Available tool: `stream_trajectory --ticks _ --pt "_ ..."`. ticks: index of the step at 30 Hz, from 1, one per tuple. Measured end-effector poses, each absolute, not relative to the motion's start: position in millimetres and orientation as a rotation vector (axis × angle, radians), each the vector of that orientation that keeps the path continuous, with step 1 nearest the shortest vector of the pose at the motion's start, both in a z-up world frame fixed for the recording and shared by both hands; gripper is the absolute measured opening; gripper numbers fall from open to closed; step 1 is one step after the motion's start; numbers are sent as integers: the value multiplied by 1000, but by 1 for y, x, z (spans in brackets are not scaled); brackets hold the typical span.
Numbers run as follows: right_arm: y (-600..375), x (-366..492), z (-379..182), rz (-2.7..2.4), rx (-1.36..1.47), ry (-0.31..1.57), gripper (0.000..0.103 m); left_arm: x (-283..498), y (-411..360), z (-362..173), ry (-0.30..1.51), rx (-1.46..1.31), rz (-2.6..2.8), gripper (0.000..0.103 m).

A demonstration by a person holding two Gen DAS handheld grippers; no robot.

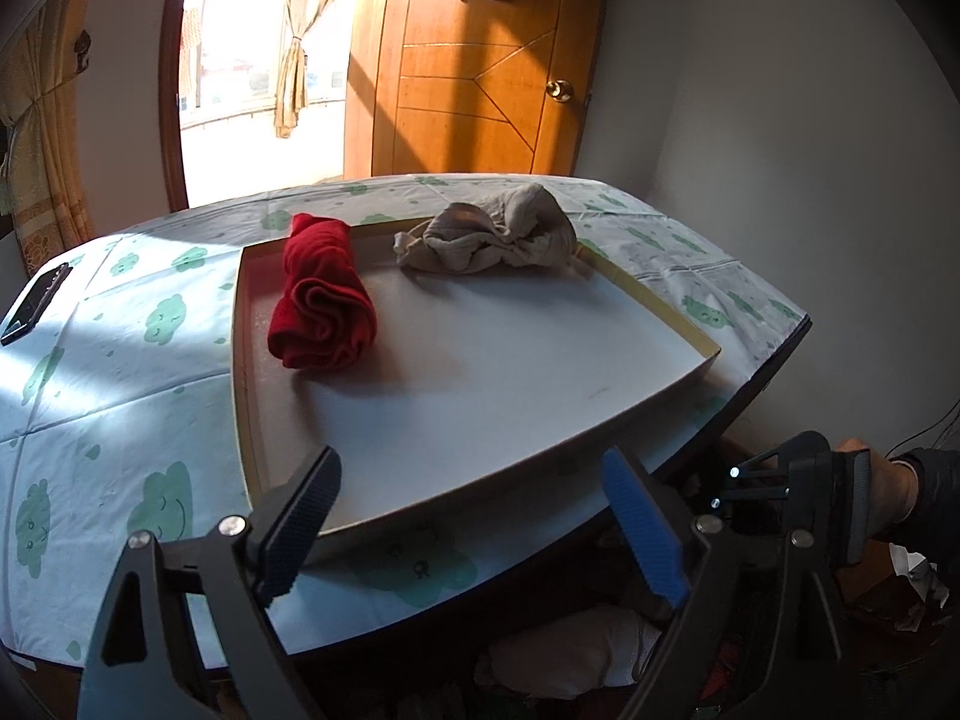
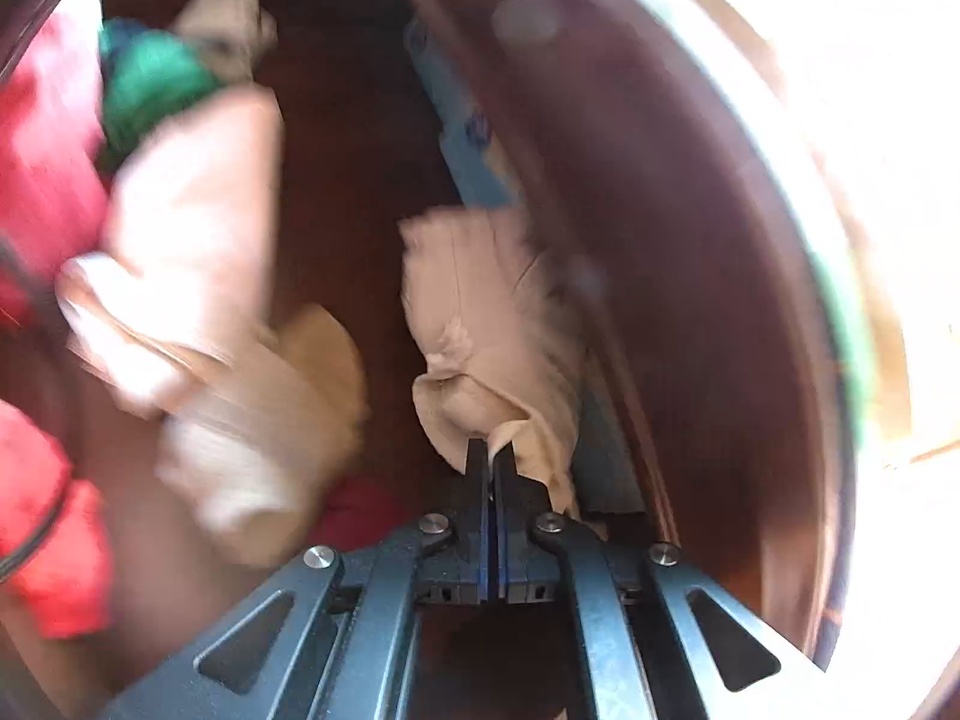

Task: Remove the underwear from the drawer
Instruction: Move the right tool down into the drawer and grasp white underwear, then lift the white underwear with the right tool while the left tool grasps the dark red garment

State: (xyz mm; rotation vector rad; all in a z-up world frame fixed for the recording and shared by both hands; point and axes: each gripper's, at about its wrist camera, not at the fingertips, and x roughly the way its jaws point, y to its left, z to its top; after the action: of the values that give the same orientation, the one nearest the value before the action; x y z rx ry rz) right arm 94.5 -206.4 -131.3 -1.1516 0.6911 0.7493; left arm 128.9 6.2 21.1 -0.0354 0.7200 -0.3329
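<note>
Nearest, the right gripper (image 2: 491,456) has its jaws pinched tight on a fold of beige underwear (image 2: 486,324) inside the wooden drawer (image 2: 690,300). It looks soft, light and floppy; bunched folds suit gripping. The left gripper (image 1: 474,516) gapes wide, empty, before 1 tray (image 1: 654,306).

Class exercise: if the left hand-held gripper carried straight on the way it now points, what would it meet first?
Probably the near rim of the white tray on the table: the open left hand-held gripper frames it between its fingers. Beyond lies the bare tray floor, then the red rolled garment. Depth is uncertain.
</note>
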Motion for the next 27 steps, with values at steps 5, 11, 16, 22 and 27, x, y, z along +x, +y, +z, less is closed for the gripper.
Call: stream_trajectory --ticks 5,11,16,22,27 --pt "-213 79 -76 899 -940 791 2 107 0 4 758 9 -346 95" --pt "-216 71 -77 921 -937 810 6 76 -6 -8 756 19 -347 95" --pt "-208 93 -72 817 -896 762 76 67 -8 -33 816 17 -351 95" --pt "-181 96 -89 748 -959 779 79 62 -8 -56 878 -7 -355 95" --pt "-161 93 -105 751 -1050 797 79 64 -18 -72 936 46 -368 95"
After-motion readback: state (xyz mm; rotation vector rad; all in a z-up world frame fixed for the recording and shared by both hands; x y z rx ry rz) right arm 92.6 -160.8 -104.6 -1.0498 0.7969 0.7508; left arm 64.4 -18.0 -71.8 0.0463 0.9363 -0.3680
